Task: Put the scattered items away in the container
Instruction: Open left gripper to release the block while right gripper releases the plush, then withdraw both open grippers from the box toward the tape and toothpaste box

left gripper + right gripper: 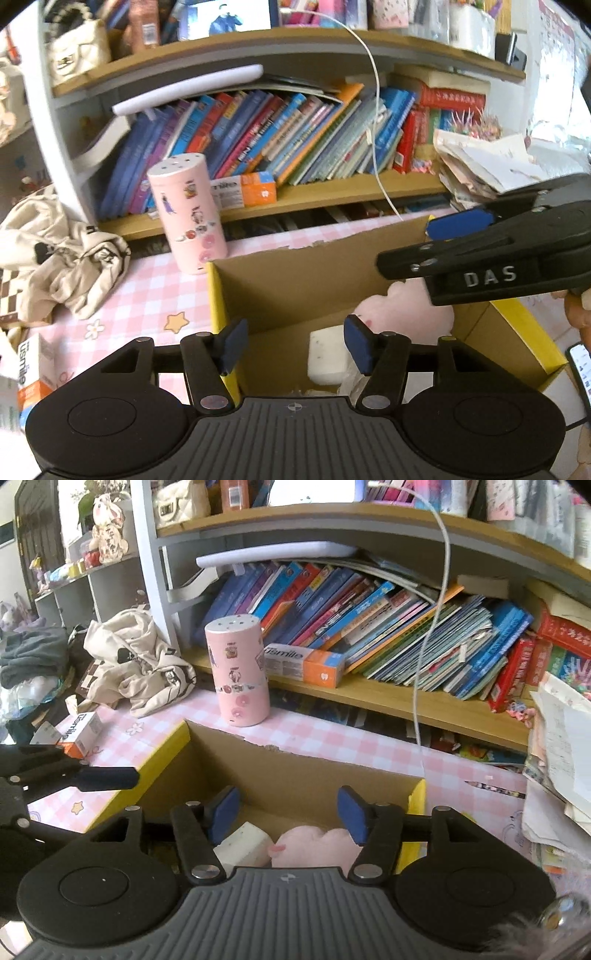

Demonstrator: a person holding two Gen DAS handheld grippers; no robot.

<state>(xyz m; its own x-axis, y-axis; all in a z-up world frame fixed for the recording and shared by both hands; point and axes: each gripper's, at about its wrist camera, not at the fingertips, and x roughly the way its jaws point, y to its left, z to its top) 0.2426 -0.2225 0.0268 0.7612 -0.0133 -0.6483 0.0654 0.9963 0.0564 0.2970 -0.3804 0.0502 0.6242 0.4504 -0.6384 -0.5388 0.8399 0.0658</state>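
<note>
An open cardboard box (295, 284) with yellow flaps stands on the pink checked table; it also shows in the right wrist view (295, 775). Inside lie a pink plush toy (406, 314) (317, 843) and a white block (328, 354) (243, 843). My left gripper (293, 345) is open and empty over the box's left half. My right gripper (284, 814) is open and empty above the plush; it also shows from the side in the left wrist view (424, 243). A pink sticker-covered cylinder (188, 218) (240, 672) stands upright behind the box. A toothpaste carton (79, 733) (31, 373) lies left of the box.
A bookshelf full of slanted books (295, 129) rises behind the table, with another toothpaste carton (304, 662) on its lower board. A crumpled cream garment (62, 251) lies at left. A loose paper stack (561, 757) sits at right. A white cable (428, 646) hangs down. A phone (581, 365) lies at right.
</note>
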